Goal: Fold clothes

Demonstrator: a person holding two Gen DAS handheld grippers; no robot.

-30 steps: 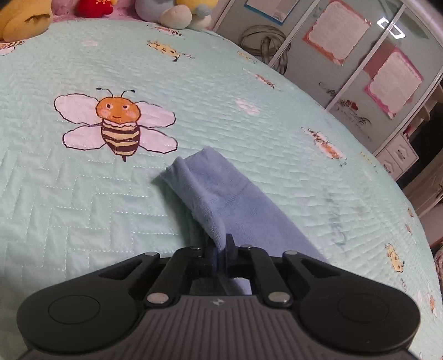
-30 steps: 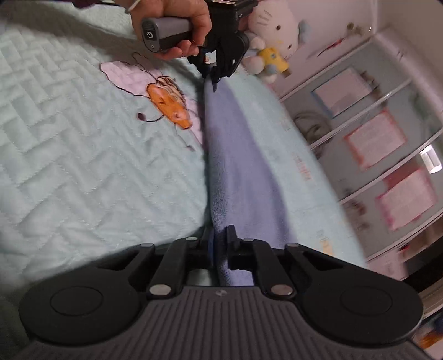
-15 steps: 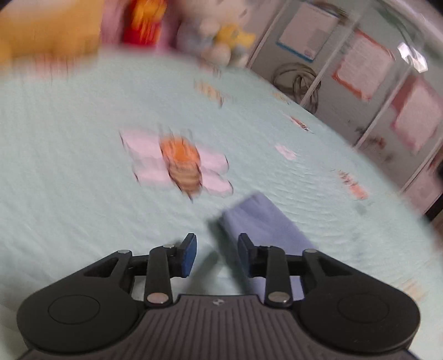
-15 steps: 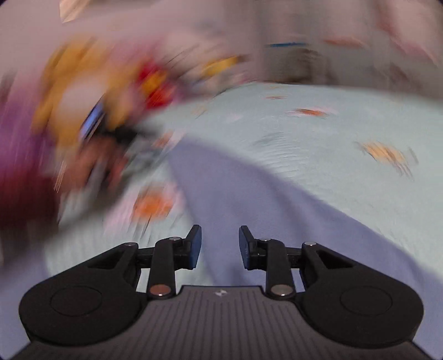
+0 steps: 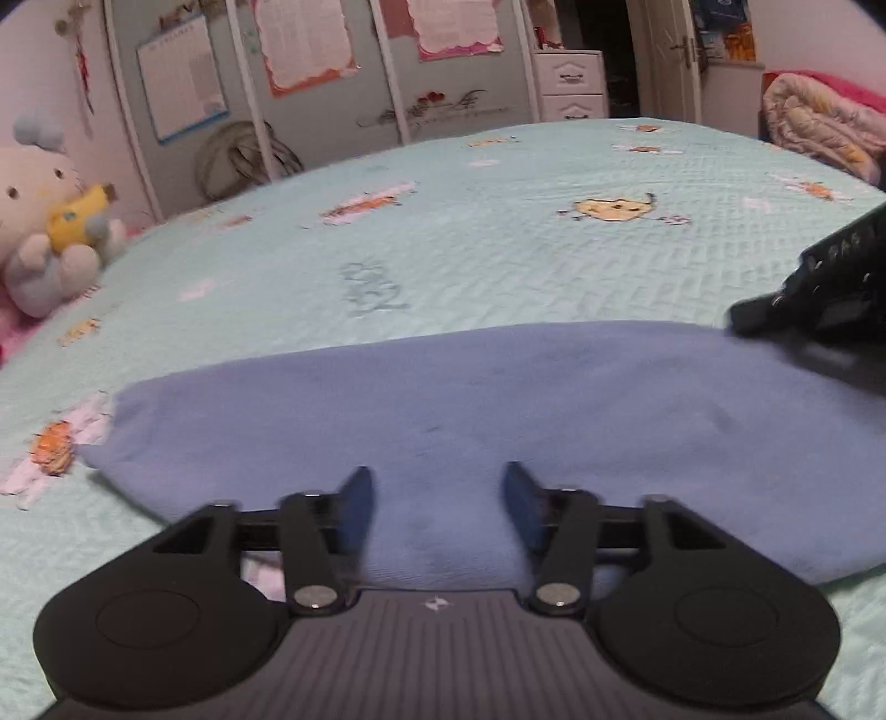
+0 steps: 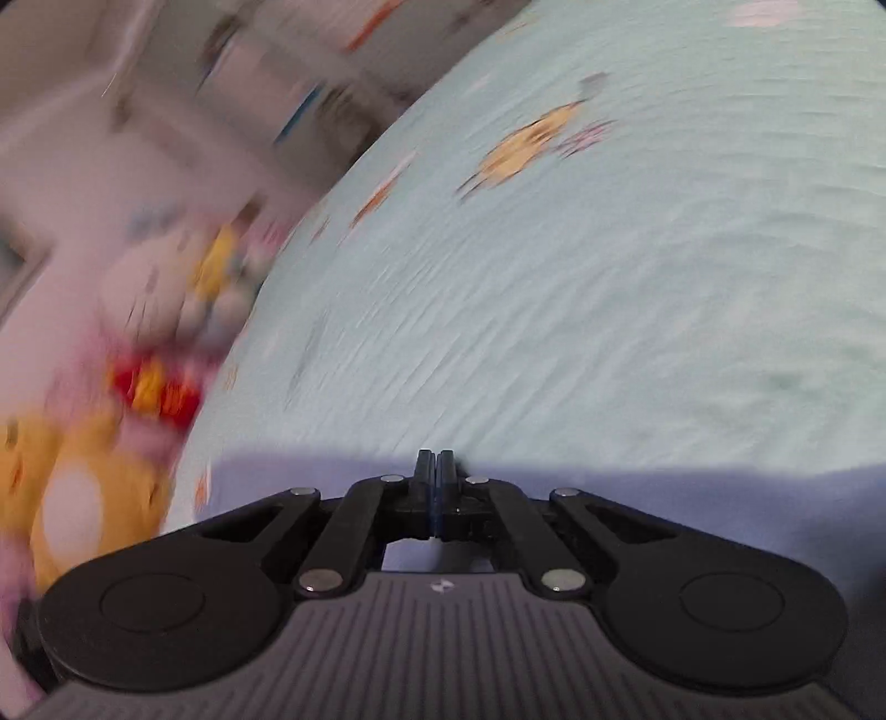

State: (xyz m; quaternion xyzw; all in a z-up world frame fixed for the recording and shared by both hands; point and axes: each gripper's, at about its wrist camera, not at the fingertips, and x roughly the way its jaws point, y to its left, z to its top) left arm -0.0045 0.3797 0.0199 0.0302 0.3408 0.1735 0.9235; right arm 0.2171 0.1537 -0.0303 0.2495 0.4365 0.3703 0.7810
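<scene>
A blue cloth (image 5: 498, 399), folded into a long band, lies flat across the mint quilted bedspread (image 5: 498, 249). My left gripper (image 5: 437, 498) is open and hovers low over the near edge of the band, with cloth showing between its fingers but not touching them. My right gripper (image 6: 436, 471) is shut, its tips at the far edge of the blue cloth (image 6: 332, 471). That view is blurred, so I cannot tell whether any fabric is pinched. In the left wrist view the right gripper (image 5: 819, 293) shows as a dark shape at the cloth's far right corner.
Plush toys (image 5: 50, 221) sit at the left end of the bed. Past the far bed edge are wardrobe doors with posters (image 5: 310, 44) and a white drawer unit (image 5: 570, 83). A rolled blanket (image 5: 819, 127) lies at the far right.
Both grippers let go of the cloth ends and swung round to face across the band. The left has stayed open. The right opened half a second ago and is shut again now.
</scene>
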